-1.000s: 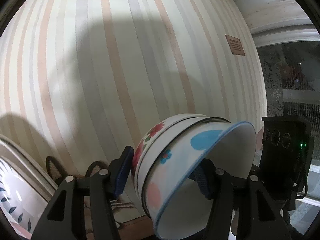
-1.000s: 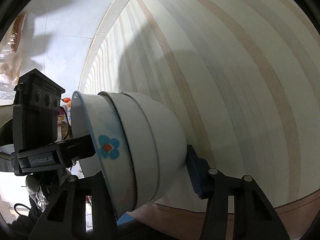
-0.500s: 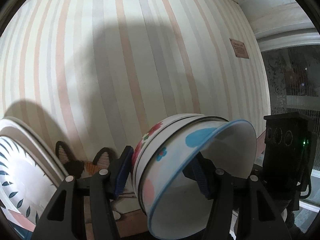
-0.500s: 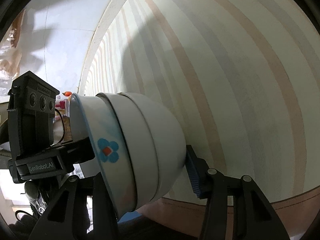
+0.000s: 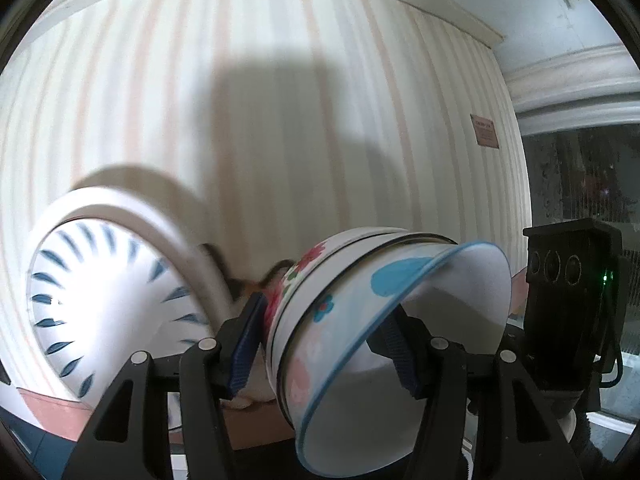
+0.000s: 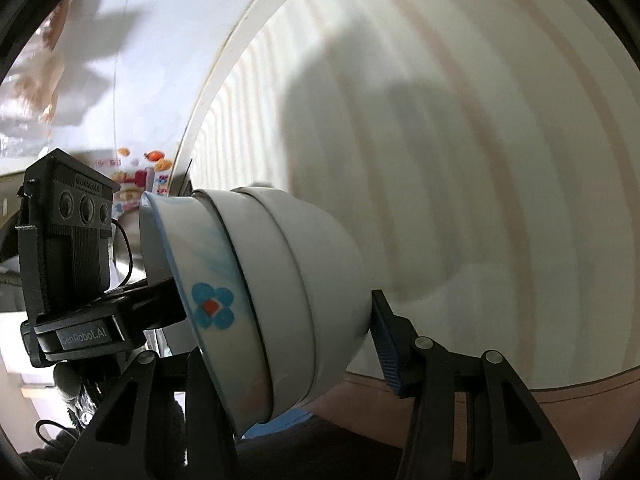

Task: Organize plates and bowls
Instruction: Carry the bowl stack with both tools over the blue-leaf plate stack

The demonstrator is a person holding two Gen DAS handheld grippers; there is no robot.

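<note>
Gripping one nested stack of glossy round ceramic bowls (image 5: 372,320) (image 6: 272,300), both left tongs (image 5: 324,344) and right tongs (image 6: 280,344); "GenRobot.AI" label at 9 o'clock.

Left tongs (image 5: 328,340): black arms, blue pads, jaws part-spread and clamped across stack of nested bowls (image 5: 360,320); left pad on outer base side, right pad inside innermost bowl's rim. Pointing steeply down.

Right tongs (image 6: 280,344): same build, jaws part-spread, clamped on same stack from opposite side; right blue pad against rounded bottom of outermost bowl, left finger hidden behind rim. Angled moderately down.

Each tongs' camera housing visible in other's view, beyond bowl mouth. Person's hands not visible.
</note>
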